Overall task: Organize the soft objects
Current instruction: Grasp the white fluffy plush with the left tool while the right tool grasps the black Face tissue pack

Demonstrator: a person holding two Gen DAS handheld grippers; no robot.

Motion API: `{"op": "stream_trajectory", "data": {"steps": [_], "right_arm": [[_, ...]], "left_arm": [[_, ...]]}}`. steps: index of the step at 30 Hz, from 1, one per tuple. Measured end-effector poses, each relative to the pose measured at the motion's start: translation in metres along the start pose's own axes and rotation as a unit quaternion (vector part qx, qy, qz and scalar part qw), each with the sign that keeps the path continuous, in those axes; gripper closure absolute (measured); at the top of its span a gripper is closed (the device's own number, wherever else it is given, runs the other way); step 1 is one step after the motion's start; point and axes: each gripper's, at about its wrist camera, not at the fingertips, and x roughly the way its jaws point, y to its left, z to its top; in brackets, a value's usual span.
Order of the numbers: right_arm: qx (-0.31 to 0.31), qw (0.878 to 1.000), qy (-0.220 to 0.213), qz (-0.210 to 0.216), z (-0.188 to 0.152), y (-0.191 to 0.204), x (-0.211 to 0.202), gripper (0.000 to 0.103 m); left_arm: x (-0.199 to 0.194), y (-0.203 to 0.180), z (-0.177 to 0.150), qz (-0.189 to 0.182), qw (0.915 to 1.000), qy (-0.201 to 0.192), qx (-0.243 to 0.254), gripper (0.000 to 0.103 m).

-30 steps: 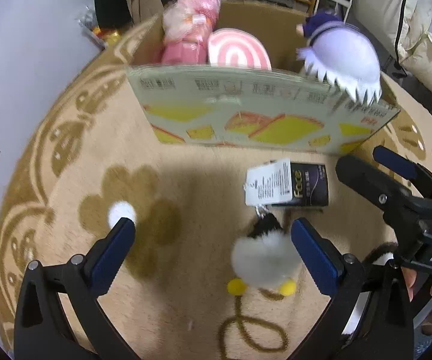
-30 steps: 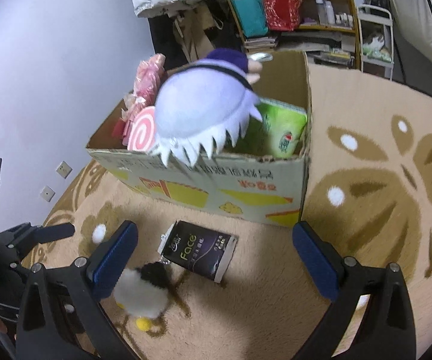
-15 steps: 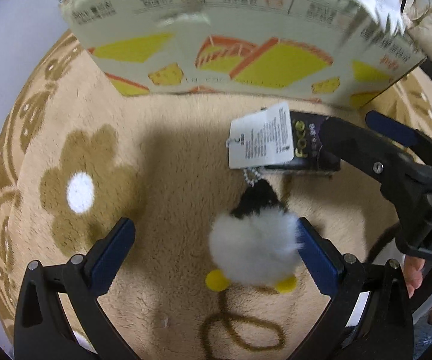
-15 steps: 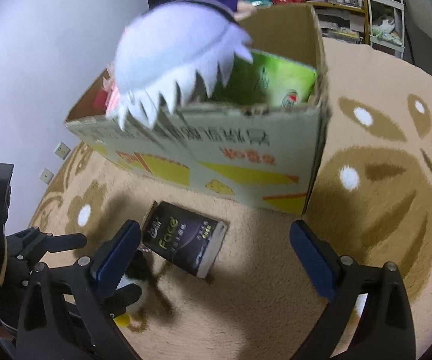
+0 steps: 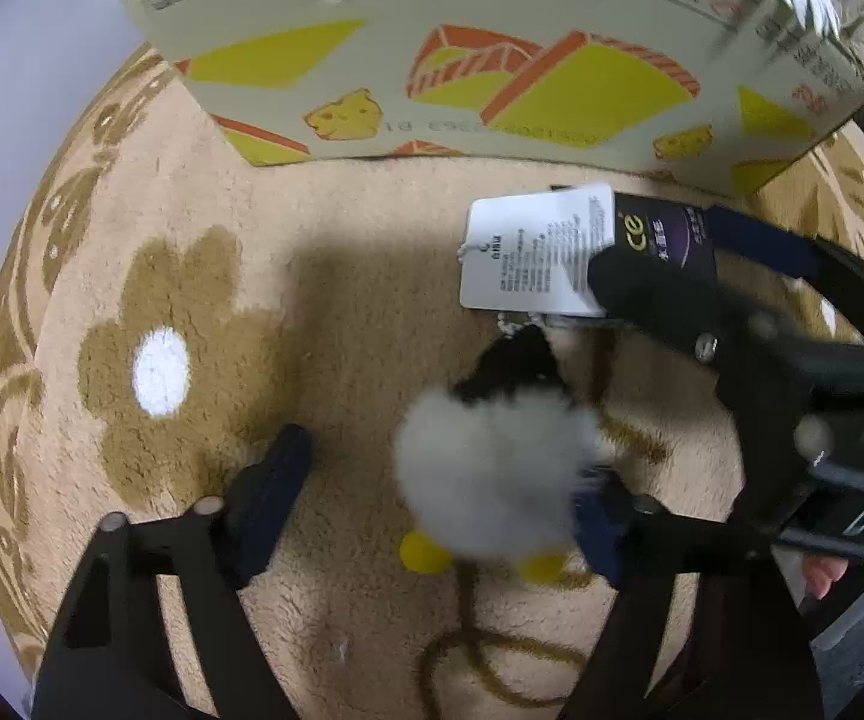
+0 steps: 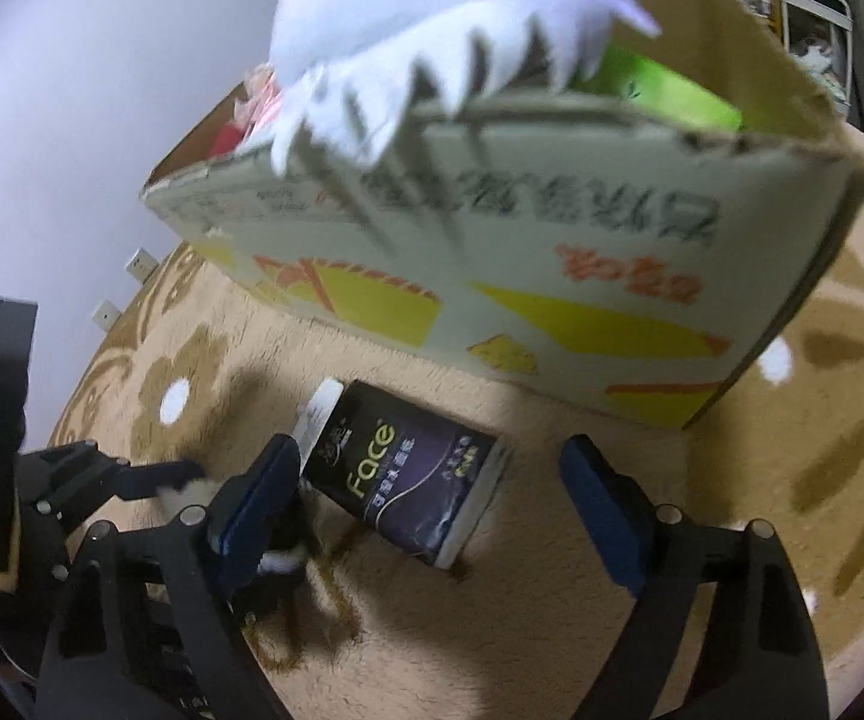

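A small fluffy white-and-black plush with yellow feet (image 5: 492, 480) and a white paper tag (image 5: 537, 255) lies on the beige rug. My left gripper (image 5: 441, 492) is open around it, with the right finger touching its side. A dark "Face" tissue pack (image 6: 408, 480) lies on the rug in front of the cardboard box (image 6: 552, 258). My right gripper (image 6: 438, 498) is open, low over the pack. A lavender plush with white spiky fringe (image 6: 432, 18) hangs over the box's front rim. In the left wrist view the right gripper (image 5: 750, 324) covers part of the pack (image 5: 666, 234).
The box (image 5: 480, 60) holds a green package (image 6: 666, 84) and pink items (image 6: 252, 108). The rug (image 5: 342, 312) has brown flower patterns. A grey wall with sockets (image 6: 141, 264) is on the left.
Both grippers have dropped and moved forward toward the rug. The left gripper's fingers have narrowed around the fluffy plush. The right gripper has come down over the tissue pack.
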Motion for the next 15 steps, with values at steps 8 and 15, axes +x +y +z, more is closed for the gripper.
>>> {"op": "stream_trajectory", "data": {"steps": [8,15], "right_arm": [[0.0,1.0,0.001,0.004,0.0,-0.001,-0.003,0.01],[-0.012,1.0,0.013,0.0,-0.002,0.003,0.001,0.01]], "left_arm": [[-0.009,0.02,0.005,-0.003,0.9997,-0.024,-0.01,0.079],[-0.019,0.028,0.005,0.029,0.9981,-0.045,-0.029,0.081]]}}
